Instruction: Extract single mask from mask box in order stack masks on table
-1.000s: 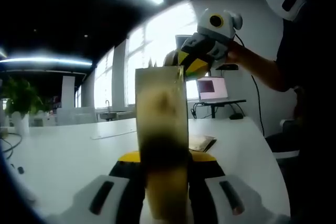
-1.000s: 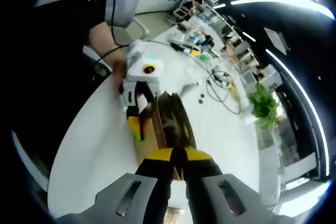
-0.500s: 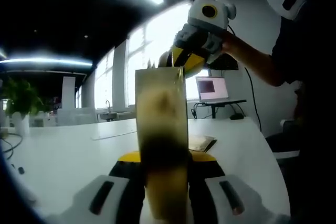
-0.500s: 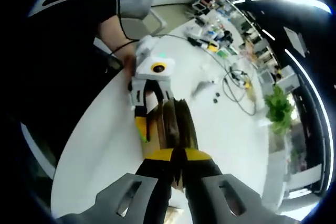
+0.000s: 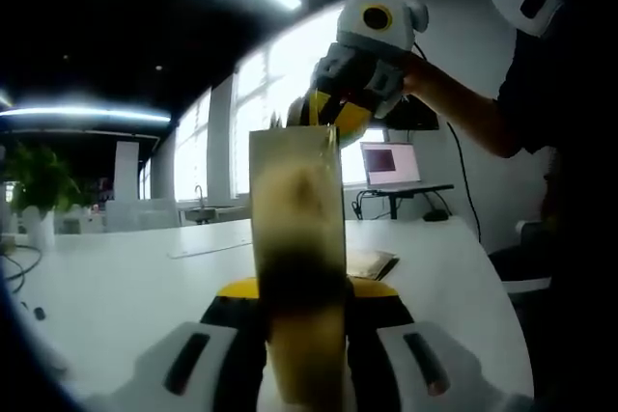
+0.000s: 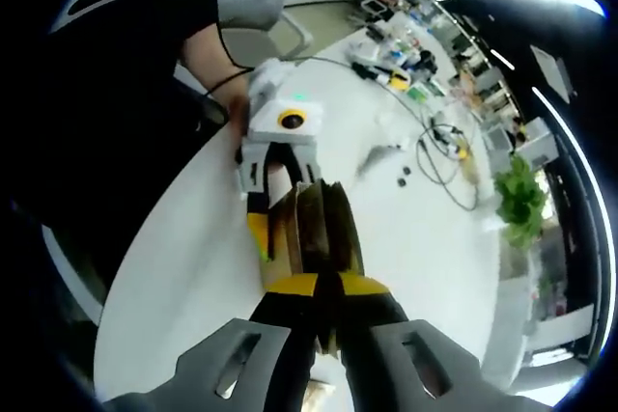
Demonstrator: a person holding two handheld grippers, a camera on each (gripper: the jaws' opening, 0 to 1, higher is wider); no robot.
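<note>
White bench [image 5: 116,287] carries no stacked masks that I can see; I judge extraction barely begun; mask box [image 5: 297,267] stands upright, clamped in my left claw [image 5: 299,335]; my right claw [image 6: 323,311], jaws closed, pinches something at the box's top, likely a mask edge.

The mask box [image 5: 297,267] is so close in the left gripper view that it looks blurry and hides the left gripper's [image 5: 299,311] tips. In the right gripper view, the right gripper's [image 6: 326,298] tips are lost against the box [image 6: 314,233]. The small things far back on the table [image 6: 193,267] are too tiny to tell.
</note>
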